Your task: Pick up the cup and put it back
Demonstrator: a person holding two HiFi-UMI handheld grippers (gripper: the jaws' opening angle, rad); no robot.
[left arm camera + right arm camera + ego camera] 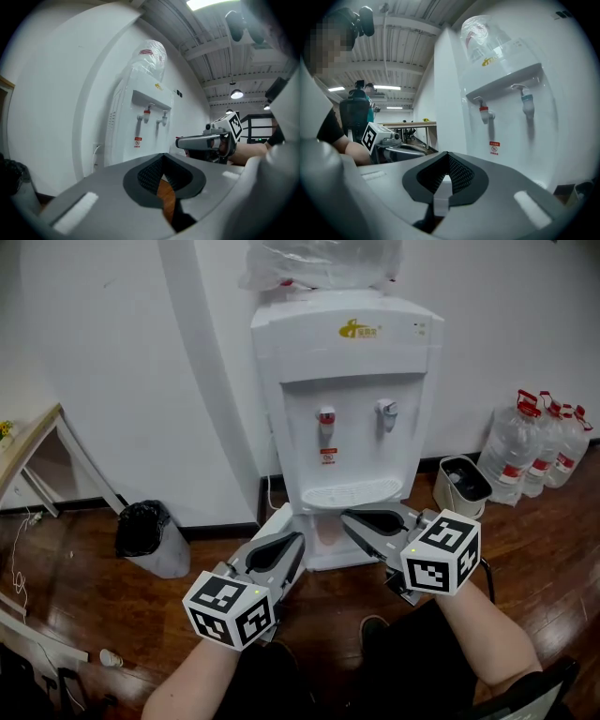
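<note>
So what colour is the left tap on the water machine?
Red. The left tap shows best in the head view.

One water dispenser [349, 381] with two taps [326, 418] [387, 412], three water jugs [511, 454] [544, 444] [570, 451], two bins [161, 554] [448, 495], two hand-held grippers [298, 545] [349, 519].

White dispenser [347, 371], red tap [326, 416]

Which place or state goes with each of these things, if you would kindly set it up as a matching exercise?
Things:
1. bin
2. water bottles
3. left hand-held gripper
4. right hand-held gripper

Places or states:
A. shut
B. on the floor, left of the water dispenser
C. open, nothing between its jaws
D. on the floor, right of the water dispenser

Pairs: 1-B, 2-D, 3-C, 4-A
</note>
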